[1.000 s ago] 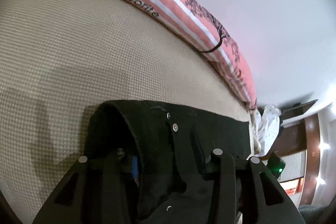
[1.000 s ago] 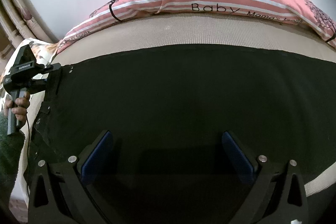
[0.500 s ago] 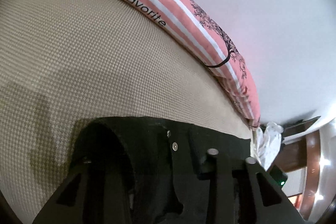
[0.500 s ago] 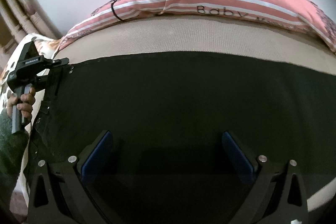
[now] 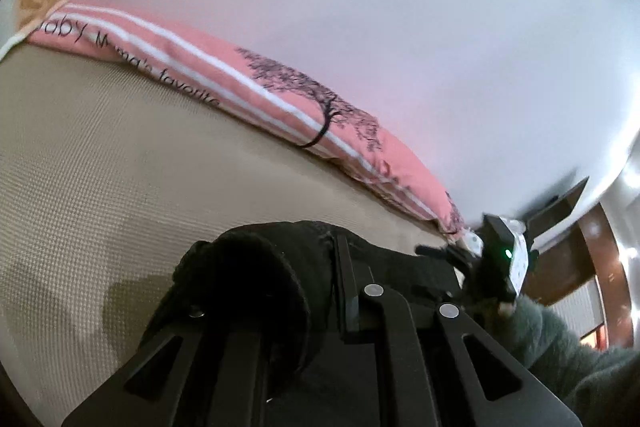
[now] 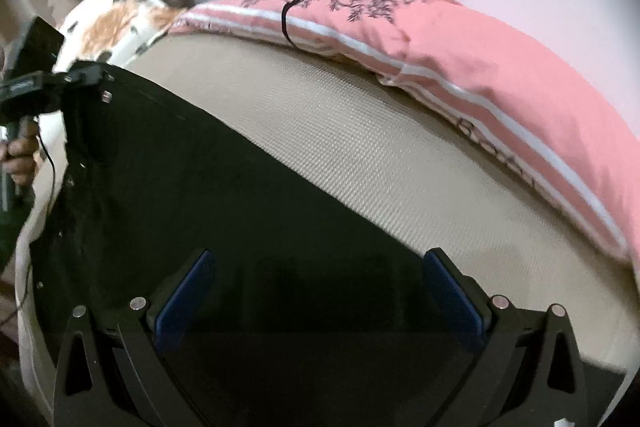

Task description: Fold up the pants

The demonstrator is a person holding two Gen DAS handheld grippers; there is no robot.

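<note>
Between the left tongs (image 5: pixel 280 291), a bunched fold of the black pants (image 6: pixel 248 227) is pinched; the jaws have just been closing and now clamp the cloth near its waistband, lifted off the beige mattress (image 5: pixel 120 155). The right tongs (image 6: pixel 318 295) stand wide apart over the flat dark cloth, their blue pads (image 6: pixel 184 299) gripping nothing. From the right wrist view the pants spread across the mattress toward the left tongs, held by a hand (image 6: pixel 22 151). Beyond lies a pink striped pillow (image 5: pixel 256 87) printed with a black tree and the words "Baby Mama's favorite". A floral pillow (image 6: pixel 116 23) sits beside it.
</note>
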